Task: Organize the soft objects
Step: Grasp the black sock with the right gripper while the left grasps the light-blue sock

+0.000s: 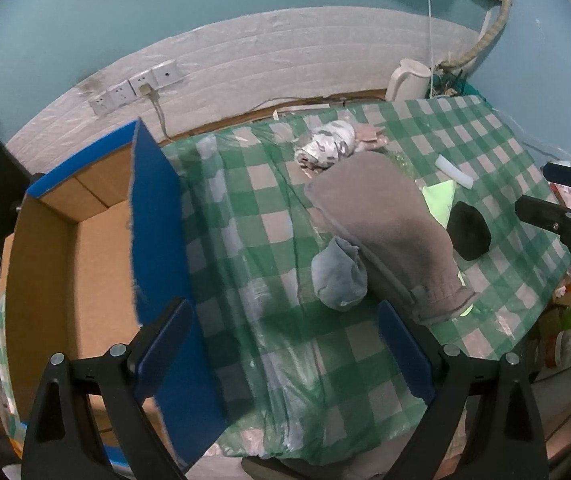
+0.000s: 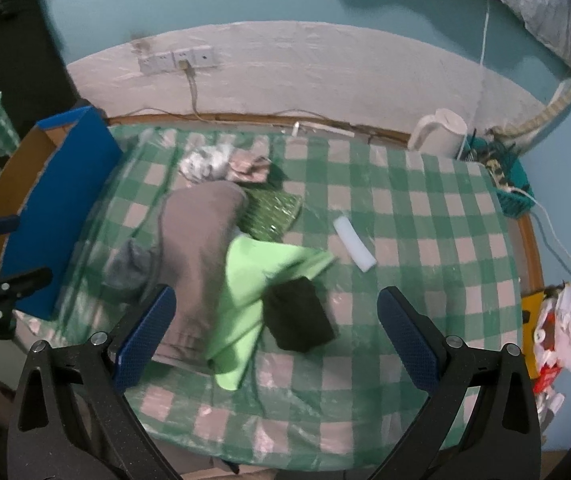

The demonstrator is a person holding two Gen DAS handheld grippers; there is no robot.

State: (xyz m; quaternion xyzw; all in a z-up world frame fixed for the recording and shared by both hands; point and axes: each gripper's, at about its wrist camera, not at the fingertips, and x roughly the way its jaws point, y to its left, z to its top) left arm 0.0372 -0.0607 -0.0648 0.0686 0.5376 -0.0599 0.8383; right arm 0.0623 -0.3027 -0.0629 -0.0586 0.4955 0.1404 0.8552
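Soft things lie on a green-checked table (image 1: 269, 216) (image 2: 425, 216): a grey-brown garment (image 1: 385, 220) (image 2: 193, 248), a blue-grey sock bundle (image 1: 337, 276) (image 2: 129, 264), a light green cloth (image 2: 253, 280) (image 1: 439, 196), a black bundle (image 1: 469, 232) (image 2: 297, 316), a white patterned bundle (image 1: 329, 144) (image 2: 205, 164), a pinkish cloth (image 2: 249, 168) and a white foam piece (image 2: 355, 242) (image 1: 453, 170). My left gripper (image 1: 285, 344) is open above the table's near edge, beside the open blue cardboard box (image 1: 85, 264) (image 2: 61, 200). My right gripper (image 2: 277, 332) is open above the black bundle.
A white kettle (image 2: 441, 132) (image 1: 409, 78) stands at the table's far right corner by a teal basket (image 2: 513, 184). A sparkly green pad (image 2: 273, 212) lies under the clothes. Wall sockets (image 2: 179, 60) with a cable sit behind. Bags (image 2: 565, 328) lie right of the table.
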